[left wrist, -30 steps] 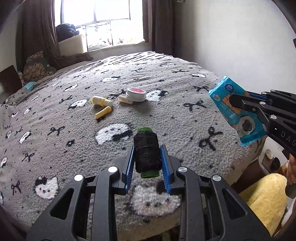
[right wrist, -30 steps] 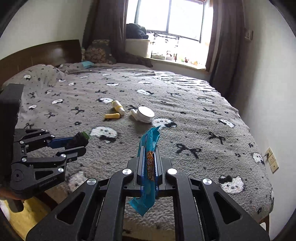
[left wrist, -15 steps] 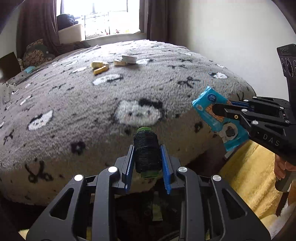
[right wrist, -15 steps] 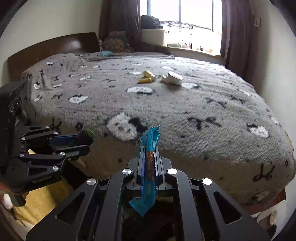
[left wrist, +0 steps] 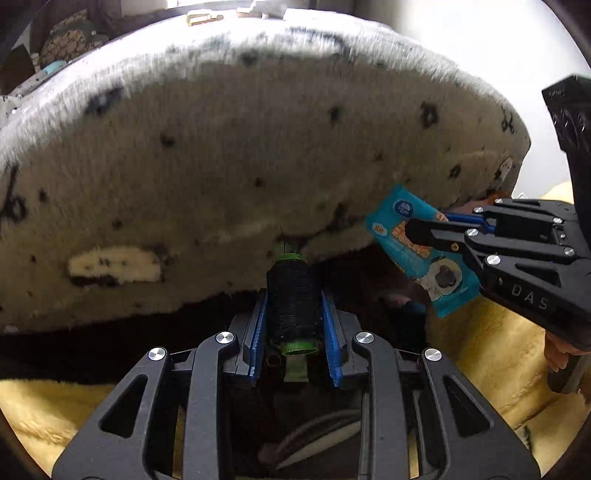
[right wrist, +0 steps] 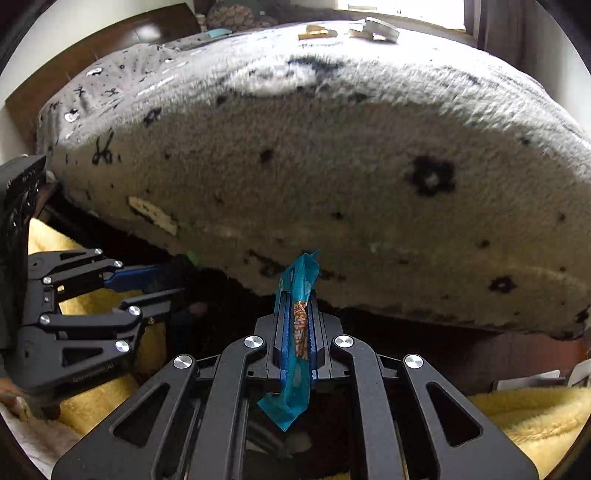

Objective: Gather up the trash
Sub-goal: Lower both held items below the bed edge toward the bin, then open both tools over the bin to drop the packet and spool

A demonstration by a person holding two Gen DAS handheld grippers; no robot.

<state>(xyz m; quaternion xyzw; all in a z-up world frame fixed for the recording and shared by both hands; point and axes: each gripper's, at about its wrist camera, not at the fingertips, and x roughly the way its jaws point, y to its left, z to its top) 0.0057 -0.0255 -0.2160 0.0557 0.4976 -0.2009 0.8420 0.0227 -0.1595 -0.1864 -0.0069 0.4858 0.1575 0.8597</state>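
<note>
My left gripper is shut on a black thread spool with green ends, held upright below the bed's edge. My right gripper is shut on a blue snack wrapper, whose flat printed face shows in the left wrist view. Both grippers are low, in front of the blanket's hanging side. The left gripper shows at the left of the right wrist view. The right gripper shows at the right of the left wrist view.
The grey fuzzy blanket with black bows drapes over the bed and fills both views. Yellow tubes and a round tin lie on top, far back. A yellow fluffy rug covers the floor. A dark gap runs under the bed.
Both grippers have dropped from above the bed to below its edge, close to the floor, each still holding its item. The bed top has slid out of sight.
</note>
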